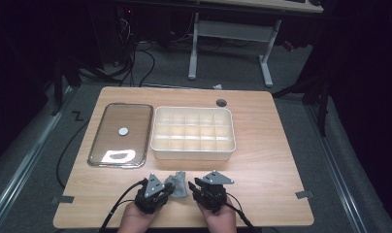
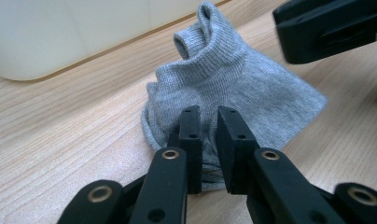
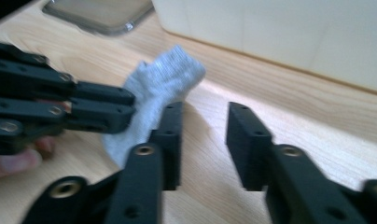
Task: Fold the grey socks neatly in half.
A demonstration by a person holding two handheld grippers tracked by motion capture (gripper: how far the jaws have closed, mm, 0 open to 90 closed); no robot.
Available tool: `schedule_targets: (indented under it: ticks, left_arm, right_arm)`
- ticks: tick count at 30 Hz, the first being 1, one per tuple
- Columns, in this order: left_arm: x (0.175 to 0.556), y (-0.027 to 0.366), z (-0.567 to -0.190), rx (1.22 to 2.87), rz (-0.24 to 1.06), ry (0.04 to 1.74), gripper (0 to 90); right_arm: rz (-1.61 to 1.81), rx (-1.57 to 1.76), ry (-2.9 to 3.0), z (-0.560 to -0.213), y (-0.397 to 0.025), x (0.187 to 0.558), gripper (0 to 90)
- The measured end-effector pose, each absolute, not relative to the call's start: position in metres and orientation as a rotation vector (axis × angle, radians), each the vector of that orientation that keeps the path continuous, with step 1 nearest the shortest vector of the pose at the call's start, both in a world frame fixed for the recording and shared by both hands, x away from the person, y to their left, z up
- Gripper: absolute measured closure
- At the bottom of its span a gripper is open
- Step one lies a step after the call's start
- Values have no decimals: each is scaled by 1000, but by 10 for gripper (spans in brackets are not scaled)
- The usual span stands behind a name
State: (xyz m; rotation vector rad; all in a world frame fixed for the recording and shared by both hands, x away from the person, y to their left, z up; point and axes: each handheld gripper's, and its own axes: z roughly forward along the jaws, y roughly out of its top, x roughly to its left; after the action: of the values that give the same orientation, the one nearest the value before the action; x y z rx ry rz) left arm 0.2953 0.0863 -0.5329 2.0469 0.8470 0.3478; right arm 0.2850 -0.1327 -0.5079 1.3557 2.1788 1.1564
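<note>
On the near edge of the wooden table (image 1: 262,145), seen from the high view, a small grey sock (image 1: 177,184) lies crumpled between two black grippers. The left gripper (image 1: 171,189) touches the sock from its left side, and the right gripper (image 1: 191,186) is just beside the sock on the other side. Each gripper is held by a hand that comes from the bottom edge. Farther back on the table stands a white divider box (image 1: 193,153) with many small compartments, and to the left of it lies a clear lid (image 1: 120,135) with a metal-looking rim. A cable (image 1: 115,209) trails from the left gripper toward the bottom edge.

From the left gripper view, the jaws of the left gripper (image 2: 209,140) are nearly together and they pinch a fold of the sock (image 2: 233,84) at its near edge. The sock stands up a little, with its ribbed cuff raised toward the box wall (image 2: 60,32) behind it. Part of the right gripper (image 2: 331,28) appears dark at the top right corner, above the table.

From the right gripper view, the jaws of the right gripper (image 3: 203,140) are apart, with bare wood between them. The sock (image 3: 154,93) is to the left of these jaws, just beside the left one, and the left gripper (image 3: 102,107) holds it from the left side. The box wall (image 3: 294,37) and a corner of the clear lid (image 3: 102,14) are behind.
</note>
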Motion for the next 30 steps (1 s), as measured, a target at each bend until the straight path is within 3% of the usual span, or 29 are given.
schedule_targets:
  ticks: [2, 6, 22, 30]
  left_arm:
    - [295, 86, -533, 2047, 349, 847, 805]
    - [295, 86, -533, 2047, 354, 845, 807]
    - [294, 85, -533, 2046, 386, 860, 851]
    - [294, 92, -530, 1991, 348, 880, 804]
  right_arm:
    - [1123, 1354, 2195, -512, -129, 285, 816]
    - [1107, 1331, 2221, -518, -119, 285, 897]
    - [1147, 1197, 2278, -506, -86, 282, 900]
    - [1144, 1231, 2252, -509, -93, 286, 900]
